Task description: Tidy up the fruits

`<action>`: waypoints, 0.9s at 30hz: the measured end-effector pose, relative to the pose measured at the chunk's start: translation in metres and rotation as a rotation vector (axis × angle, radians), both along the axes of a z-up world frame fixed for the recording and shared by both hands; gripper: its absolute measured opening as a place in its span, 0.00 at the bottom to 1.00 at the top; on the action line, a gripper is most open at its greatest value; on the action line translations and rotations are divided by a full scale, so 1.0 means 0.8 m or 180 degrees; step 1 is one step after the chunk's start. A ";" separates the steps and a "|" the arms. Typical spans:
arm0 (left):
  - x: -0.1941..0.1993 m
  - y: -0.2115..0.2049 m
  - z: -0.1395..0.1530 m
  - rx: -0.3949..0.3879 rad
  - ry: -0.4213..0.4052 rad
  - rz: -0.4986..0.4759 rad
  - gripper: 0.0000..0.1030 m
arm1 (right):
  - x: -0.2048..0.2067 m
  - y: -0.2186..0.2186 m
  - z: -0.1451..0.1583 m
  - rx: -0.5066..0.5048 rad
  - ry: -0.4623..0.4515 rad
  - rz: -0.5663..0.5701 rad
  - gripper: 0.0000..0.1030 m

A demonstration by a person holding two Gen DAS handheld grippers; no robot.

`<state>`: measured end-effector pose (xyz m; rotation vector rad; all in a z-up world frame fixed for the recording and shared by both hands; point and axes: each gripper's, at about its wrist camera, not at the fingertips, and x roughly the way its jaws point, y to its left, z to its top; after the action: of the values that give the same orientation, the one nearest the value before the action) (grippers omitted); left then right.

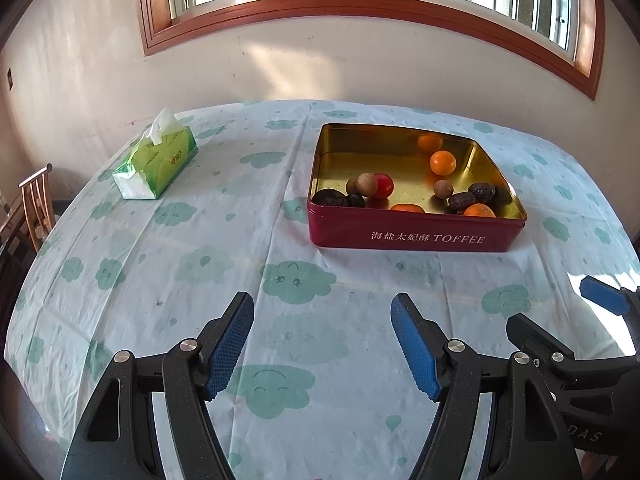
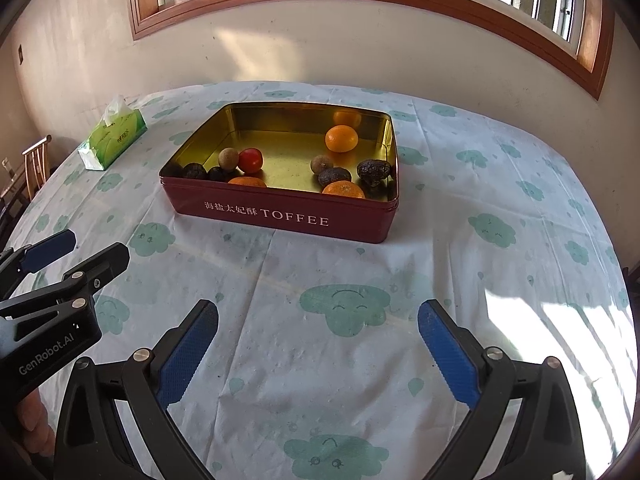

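Observation:
A red TOFFEE tin (image 1: 412, 236) (image 2: 280, 216) with a gold inside stands on the table. In it lie oranges (image 1: 443, 162) (image 2: 341, 138), a red tomato (image 1: 383, 185) (image 2: 251, 160), brown longans (image 1: 366, 185) (image 2: 229, 159) and dark wrinkled fruits (image 1: 482, 191) (image 2: 373, 171). My left gripper (image 1: 322, 344) is open and empty, over the cloth in front of the tin. My right gripper (image 2: 318, 346) is open and empty, also short of the tin. Each gripper shows at the edge of the other's view (image 1: 556, 320) (image 2: 86, 254).
A green tissue pack (image 1: 158, 160) (image 2: 114, 140) lies at the table's far left. The table wears a white cloth with green clouds (image 1: 296, 280) (image 2: 344, 308). A wall with a window stands behind. A wooden chair (image 1: 36, 200) stands at the left.

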<state>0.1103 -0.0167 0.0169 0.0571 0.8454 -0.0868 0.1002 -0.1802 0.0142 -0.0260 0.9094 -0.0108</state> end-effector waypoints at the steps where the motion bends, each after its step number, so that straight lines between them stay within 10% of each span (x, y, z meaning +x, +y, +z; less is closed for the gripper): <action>1: 0.000 0.000 0.000 -0.0001 0.0006 0.0001 0.70 | 0.000 0.000 0.000 0.0006 0.0002 0.0001 0.96; 27: 0.001 -0.002 -0.005 0.0000 0.0024 -0.0014 0.70 | -0.001 0.004 -0.014 0.0000 0.0078 0.0030 0.97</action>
<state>0.1107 -0.0179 0.0126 0.0587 0.8528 -0.0913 0.0992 -0.1771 0.0032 -0.0304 0.9337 -0.0016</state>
